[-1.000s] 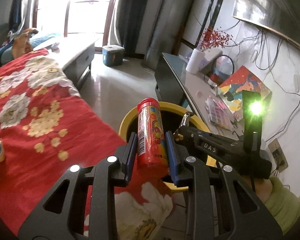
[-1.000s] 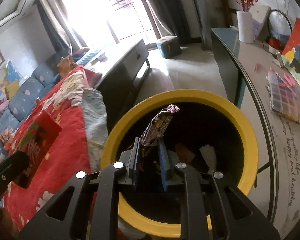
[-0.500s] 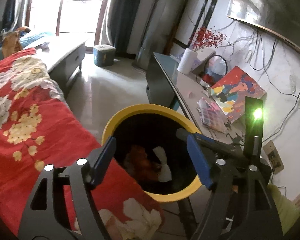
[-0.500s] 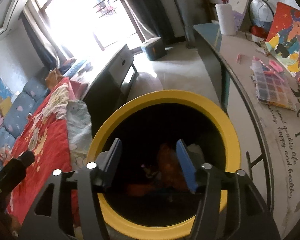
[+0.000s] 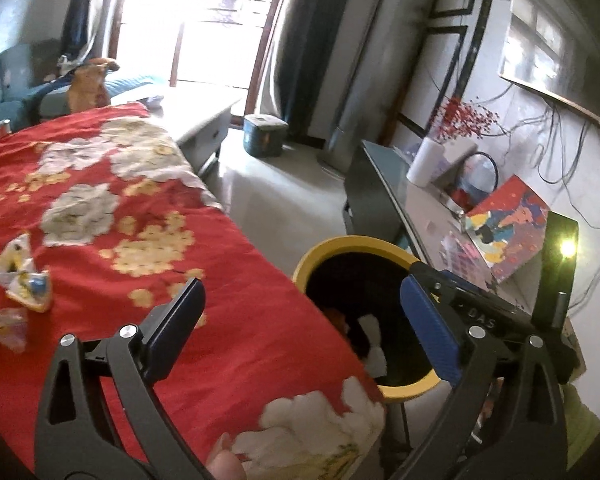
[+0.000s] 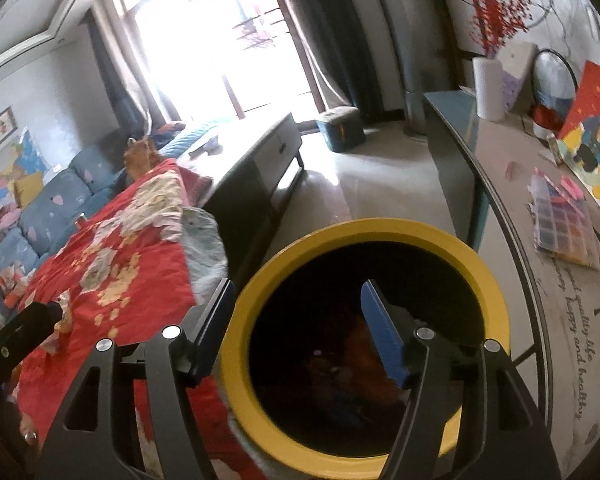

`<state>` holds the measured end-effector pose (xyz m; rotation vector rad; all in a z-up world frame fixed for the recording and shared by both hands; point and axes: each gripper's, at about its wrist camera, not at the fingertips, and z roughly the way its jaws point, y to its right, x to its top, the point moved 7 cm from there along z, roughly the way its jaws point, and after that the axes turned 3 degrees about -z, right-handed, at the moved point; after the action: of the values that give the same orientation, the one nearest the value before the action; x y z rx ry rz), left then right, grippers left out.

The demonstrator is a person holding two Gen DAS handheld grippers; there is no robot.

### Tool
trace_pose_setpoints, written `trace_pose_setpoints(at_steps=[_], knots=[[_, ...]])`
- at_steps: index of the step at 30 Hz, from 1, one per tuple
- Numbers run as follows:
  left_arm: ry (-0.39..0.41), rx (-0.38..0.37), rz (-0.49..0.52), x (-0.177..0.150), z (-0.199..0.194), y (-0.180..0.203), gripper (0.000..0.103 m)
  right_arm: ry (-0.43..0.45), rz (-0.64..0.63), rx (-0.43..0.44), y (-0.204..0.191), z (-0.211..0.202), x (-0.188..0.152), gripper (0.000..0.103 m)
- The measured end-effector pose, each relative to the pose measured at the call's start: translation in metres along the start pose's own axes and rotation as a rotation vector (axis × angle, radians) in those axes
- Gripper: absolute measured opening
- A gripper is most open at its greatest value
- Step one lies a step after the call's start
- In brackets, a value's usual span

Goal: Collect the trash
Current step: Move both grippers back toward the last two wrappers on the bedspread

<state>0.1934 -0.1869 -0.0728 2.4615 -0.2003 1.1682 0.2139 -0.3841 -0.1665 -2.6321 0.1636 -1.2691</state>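
My left gripper [image 5: 302,292] is open wide and its jaws are still opening, with nothing between them. It hangs over the edge of a red flowered blanket [image 5: 140,220], just left of the yellow-rimmed bin [image 5: 332,246]. White paper [image 5: 370,326] lies inside the bin. Crumpled wrappers [image 5: 20,280] lie on the blanket at the far left. My right gripper [image 6: 298,292] hangs over the bin's rim [image 6: 380,228], jaws opening and empty. Reddish trash [image 6: 360,340] shows dimly at the bin's dark bottom.
A long desk [image 6: 500,200] runs along the right with a bead box [image 6: 560,224], a painting [image 5: 508,224] and a paper roll [image 6: 488,88]. A low cabinet [image 6: 268,156], a blue box [image 5: 264,136] on the floor and a sofa [image 6: 52,208] stand farther off.
The left gripper let go of a red candy tube and the right one of a snack wrapper; both are gone from the jaws. The left gripper swung left over the blanket.
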Motion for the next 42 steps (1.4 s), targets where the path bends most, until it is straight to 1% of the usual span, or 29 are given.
trace_pose_setpoints(at_steps=[7,8,18,28,42], knots=[[0.052,0.063,-0.003,0.001,-0.023,-0.024,0.090,0.010,-0.050,0.032,-0.030,-0.005,0.001,0.065],[0.057,0.071,-0.004,0.001,-0.025,-0.026,0.092,0.012,-0.058,0.040,-0.036,-0.006,0.001,0.065],[0.105,0.146,-0.037,0.001,-0.049,-0.062,0.092,0.016,-0.145,0.119,-0.085,-0.010,-0.006,0.067],[0.139,0.209,-0.125,0.001,-0.069,-0.106,0.092,0.000,-0.236,0.182,-0.134,-0.010,-0.016,0.068],[0.179,0.301,-0.313,-0.004,-0.105,-0.183,0.092,-0.025,-0.376,0.286,-0.209,-0.007,-0.029,0.069]])
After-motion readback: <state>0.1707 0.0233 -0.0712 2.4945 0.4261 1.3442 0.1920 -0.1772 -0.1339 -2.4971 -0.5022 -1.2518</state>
